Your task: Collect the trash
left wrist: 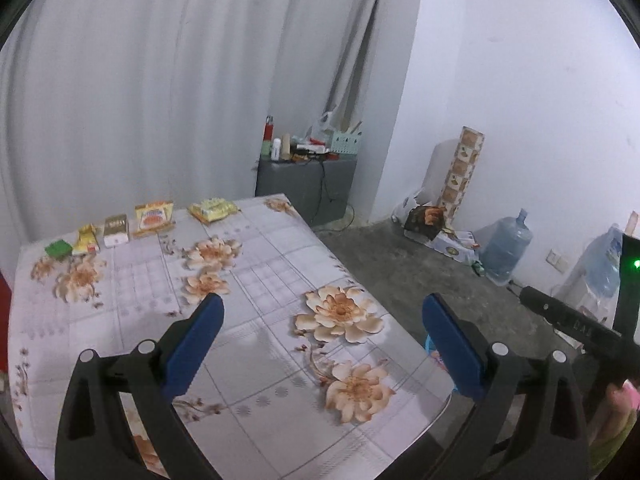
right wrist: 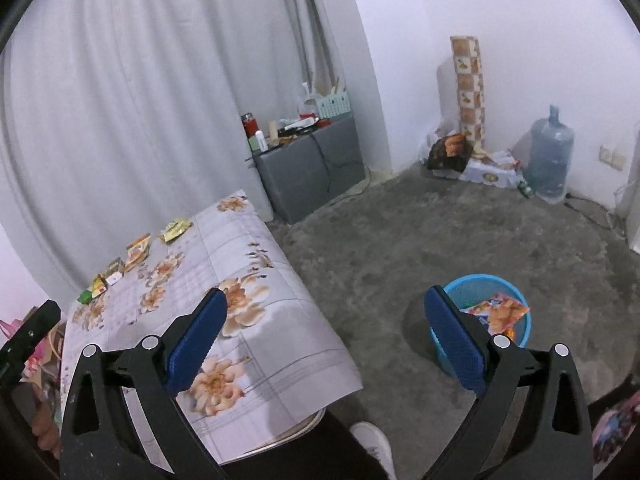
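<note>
Blue basket (right wrist: 516,322) on floor holds orange wrapper (right wrist: 502,312) (crumpled); left gripper (left wrist: 320,344), right gripper (right wrist: 326,340) both agape, unladen.

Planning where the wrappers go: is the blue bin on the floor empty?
Not empty. The blue bin already holds a colourful wrapper near its rim.

White curtain (left wrist: 140,100), white walls (right wrist: 540,20), grey concrete floor (right wrist: 400,240), grey cabinet (right wrist: 308,168).
</note>
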`<state>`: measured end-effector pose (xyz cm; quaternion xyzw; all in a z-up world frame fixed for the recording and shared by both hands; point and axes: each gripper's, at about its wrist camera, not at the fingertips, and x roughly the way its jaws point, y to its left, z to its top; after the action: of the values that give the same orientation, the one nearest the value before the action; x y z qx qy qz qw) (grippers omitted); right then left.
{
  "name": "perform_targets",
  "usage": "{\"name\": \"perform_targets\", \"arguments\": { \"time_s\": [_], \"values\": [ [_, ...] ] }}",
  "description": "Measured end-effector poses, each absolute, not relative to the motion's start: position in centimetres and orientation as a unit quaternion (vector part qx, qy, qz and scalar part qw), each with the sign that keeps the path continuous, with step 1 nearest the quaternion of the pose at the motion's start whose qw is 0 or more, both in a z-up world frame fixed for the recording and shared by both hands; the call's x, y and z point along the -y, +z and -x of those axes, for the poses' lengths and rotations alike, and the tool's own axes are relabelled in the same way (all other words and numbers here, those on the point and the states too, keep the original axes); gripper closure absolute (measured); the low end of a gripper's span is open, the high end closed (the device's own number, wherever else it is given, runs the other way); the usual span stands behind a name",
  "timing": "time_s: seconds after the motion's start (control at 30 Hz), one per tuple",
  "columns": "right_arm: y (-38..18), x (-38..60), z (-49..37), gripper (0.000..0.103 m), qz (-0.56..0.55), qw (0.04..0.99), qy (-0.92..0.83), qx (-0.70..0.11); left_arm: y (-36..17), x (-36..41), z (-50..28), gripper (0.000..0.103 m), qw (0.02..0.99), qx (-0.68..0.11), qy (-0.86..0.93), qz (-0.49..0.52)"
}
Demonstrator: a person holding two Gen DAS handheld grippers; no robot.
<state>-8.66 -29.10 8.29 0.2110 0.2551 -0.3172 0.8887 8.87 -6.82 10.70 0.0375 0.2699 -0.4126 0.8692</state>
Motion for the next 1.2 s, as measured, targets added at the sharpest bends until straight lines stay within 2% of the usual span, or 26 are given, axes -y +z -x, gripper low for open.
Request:
{"name": "perform_targets", "arguments": {
  "time_s": [0.17,0.33,0.47,0.67,0.8,1.2],
  "values": [
    [8.5,28.8,8.0,0.008,-0.188,0.888,-0.328,-0.262,10.3,6.3,-8.3,0.006,0.887,-0.267,-0.373,-0.057],
    [7.7,28.3,8.2,0.008,-0.163,0.888,-0.327,-0.278,8.4,7.9,-7.7,0.006,0.894,-0.302,-0.323,-0.072],
    [5.9,27.7,8.2,0.008,-0.136,0.884,-0.318,-0.314,7.0,8.5,-6.2,0.006,0.906,-0.308,-0.281,-0.076],
    [2.5,25.4,8.6,0.008,-0.065,0.877,-0.304,-0.367,4.2,8.7,-4.7,0.006,0.892,-0.372,-0.246,-0.077],
    [0.1,24.9,9.1,0.008,-0.084,0.863,-0.285,-0.408,2.6,7.9,-3.2,0.006,0.895,-0.388,-0.200,-0.095],
    [-0.7,24.1,10.8,0.008,-0.062,0.870,-0.282,-0.400,1.4,6.9,-1.3,0.006,0.892,-0.407,-0.138,-0.138]
  ]
}}
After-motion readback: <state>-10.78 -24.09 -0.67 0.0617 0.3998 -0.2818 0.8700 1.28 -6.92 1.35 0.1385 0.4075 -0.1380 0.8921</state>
